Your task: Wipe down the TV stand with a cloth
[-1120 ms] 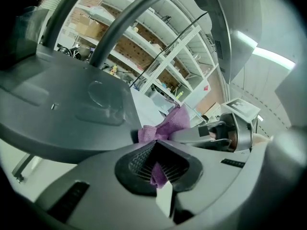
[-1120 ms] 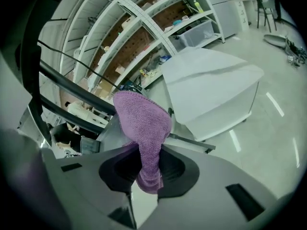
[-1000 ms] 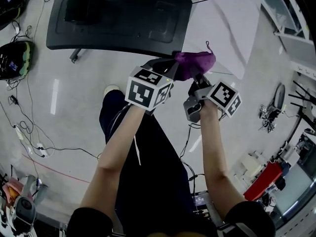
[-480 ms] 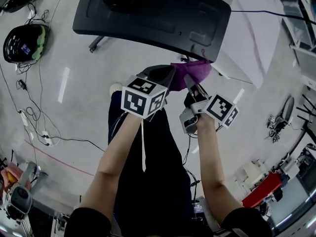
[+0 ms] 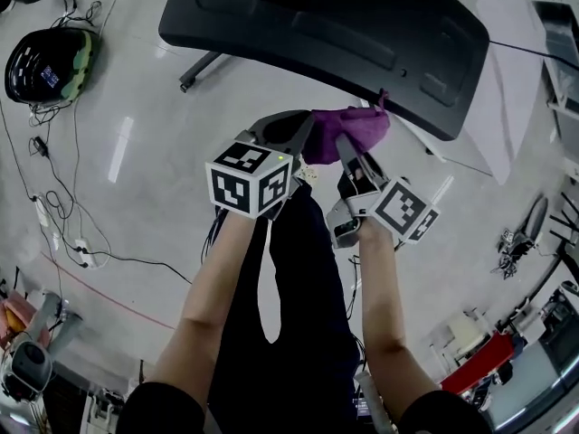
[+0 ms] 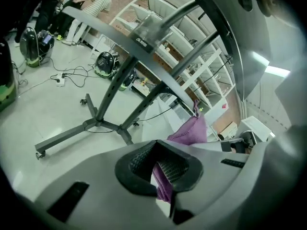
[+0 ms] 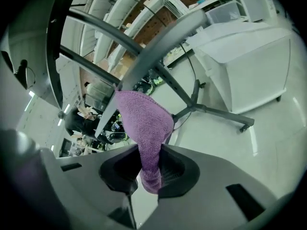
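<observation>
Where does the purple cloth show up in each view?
Head view: purple cloth at upper centre, just under the TV stand edge.
Left gripper view: purple cloth right of centre, clamped in the left tongs.
Right gripper view: purple cloth at centre, clamped in the right tongs.
Shared landmark: the TV stand's grey legs.

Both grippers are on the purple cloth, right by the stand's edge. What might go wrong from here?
1. The cloth is pinched by both the left gripper and the right gripper; moving them apart may tug it out of one.
2. It is bunched between them, so the hard jaw tips rather than fabric may meet the TV stand.
3. Cables trail on the floor beside the person; a sideways step could snag them.
</observation>
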A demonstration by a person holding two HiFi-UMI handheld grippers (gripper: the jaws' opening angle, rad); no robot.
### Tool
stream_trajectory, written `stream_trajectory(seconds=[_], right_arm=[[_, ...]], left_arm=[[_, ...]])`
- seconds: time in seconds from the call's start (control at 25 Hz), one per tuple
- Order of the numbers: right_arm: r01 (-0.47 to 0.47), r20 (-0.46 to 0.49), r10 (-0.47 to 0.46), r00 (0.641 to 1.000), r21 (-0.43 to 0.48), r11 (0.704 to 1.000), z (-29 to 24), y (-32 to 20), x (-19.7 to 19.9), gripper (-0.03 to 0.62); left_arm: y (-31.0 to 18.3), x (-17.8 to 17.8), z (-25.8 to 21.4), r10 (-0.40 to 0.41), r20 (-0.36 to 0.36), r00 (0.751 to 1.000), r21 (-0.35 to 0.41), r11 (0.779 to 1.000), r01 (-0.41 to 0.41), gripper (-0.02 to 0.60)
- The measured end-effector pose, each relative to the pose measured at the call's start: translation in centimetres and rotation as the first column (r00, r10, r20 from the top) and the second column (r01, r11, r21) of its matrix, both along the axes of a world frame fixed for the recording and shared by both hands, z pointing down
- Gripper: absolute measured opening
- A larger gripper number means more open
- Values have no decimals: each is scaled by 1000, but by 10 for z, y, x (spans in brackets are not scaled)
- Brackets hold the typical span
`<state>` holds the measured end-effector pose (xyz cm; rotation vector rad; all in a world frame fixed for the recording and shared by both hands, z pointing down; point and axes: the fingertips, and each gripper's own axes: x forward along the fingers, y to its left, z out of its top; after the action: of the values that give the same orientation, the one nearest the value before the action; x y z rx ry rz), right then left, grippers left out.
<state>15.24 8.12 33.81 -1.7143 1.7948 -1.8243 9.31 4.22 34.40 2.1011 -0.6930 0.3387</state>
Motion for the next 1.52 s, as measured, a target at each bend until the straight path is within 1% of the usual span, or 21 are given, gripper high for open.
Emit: stream_trajectory(seconds=[0.12,0.2,0.28,0.4,0.48,0.52,0.6,0.72,0.8,0.88,0.92,1.0,1.08,1.12,1.2,1.28,1.32,1.4,1.44,1.52], right_arm=[[34,15,-35,999,58,998,23,-14,-16,98],[62,12,-64,998,117,991,40,-27,-28,98],[82,7,-85,996,189,979,56,-42,-42,98],[85,-5,-86,996,215,973,90,-56,-56,98],[127,-22,-126,992,262,957,108,-73,-70,98],[156,-47,-148,988,281,947,117,-79,-73,98],[217,-111,-193,975,287,933,133,-85,-73,98],[296,-133,-268,954,299,907,151,-103,-91,98],[313,-153,-278,948,309,898,159,-122,-97,98],[316,-151,-281,948,332,889,167,-140,-100,98],[324,-144,-291,946,355,877,168,-150,-104,98],[339,-147,-305,941,397,853,169,-172,-111,98],[361,-184,-312,932,426,829,174,-193,-113,98],[374,-213,-310,927,433,820,178,-204,-111,98],[378,-295,-269,917,427,822,189,-223,-98,98],[354,-393,-181,902,429,831,197,-239,-79,98],[329,-421,-130,898,444,833,197,-247,-72,98],[262,-422,-36,906,493,830,192,-258,-64,98],[236,-412,-4,911,512,826,189,-263,-65,98],[229,-421,16,907,523,821,190,-272,-74,98]], left_arm=[[-10,-15,25,-53,8,999,36,998,52,6],[-18,-29,46,-99,16,995,62,993,98,6],[-24,-44,68,-137,10,991,77,988,135,6],[-32,-69,102,-177,25,984,101,980,173,6],[-44,-82,124,-210,46,977,130,971,202,6],[-50,-85,132,-221,53,974,142,967,212,6],[-57,-85,144,-220,62,974,164,964,207,6],[-73,-95,157,-203,77,976,216,959,183,6],[-89,-103,166,-219,70,973,234,952,198,6],[-108,-107,171,-261,50,964,246,939,241,6],[-118,-106,172,-275,37,961,256,932,256,6],[-135,-102,176,-268,22,963,287,925,251,6],[-155,-98,183,-254,13,967,325,916,236,6],[-167,-97,185,-254,1,967,345,908,238,6],[-190,-95,188,-262,-29,965,380,890,253,6],[-206,-94,193,-267,-46,963,402,877,263,6],[-212,-92,194,-267,-50,963,410,873,263,6],[-221,-87,196,-260,-44,965,435,864,253,6],[-225,-84,197,-257,-29,966,450,860,242,6],[-230,-83,203,-249,12,968,468,857,215,6]])
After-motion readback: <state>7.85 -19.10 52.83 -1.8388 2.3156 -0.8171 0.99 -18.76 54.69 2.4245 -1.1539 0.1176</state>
